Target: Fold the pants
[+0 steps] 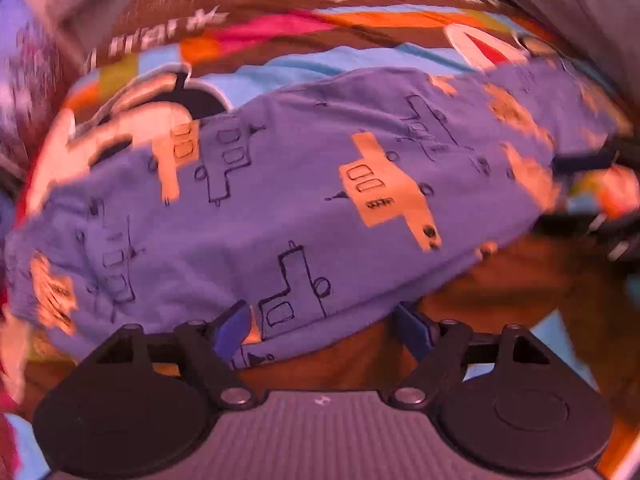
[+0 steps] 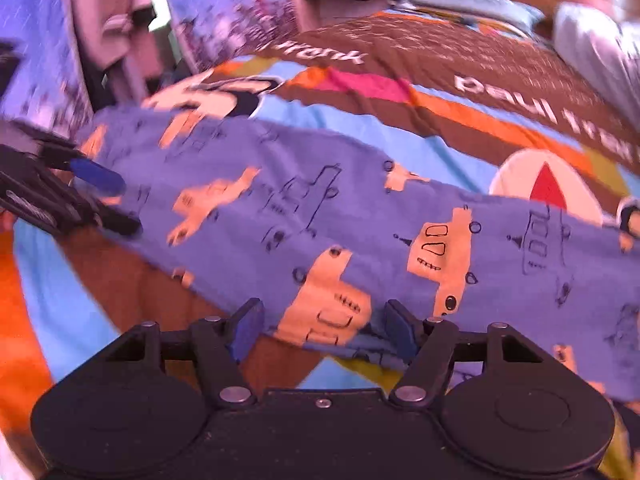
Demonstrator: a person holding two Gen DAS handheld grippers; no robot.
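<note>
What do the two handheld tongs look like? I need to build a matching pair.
Both tongs, left and right, are matte black, with two round discs at the base, angular linkage arms joined by silver rivets, and blue finger pads. No cables or sleeves are visible.

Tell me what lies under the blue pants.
The blue pants lie on a patterned bedspread with brown, orange, pink and light blue stripes and white lettering. Its cartoon print runs under the fabric; the covered part cannot be seen.
</note>
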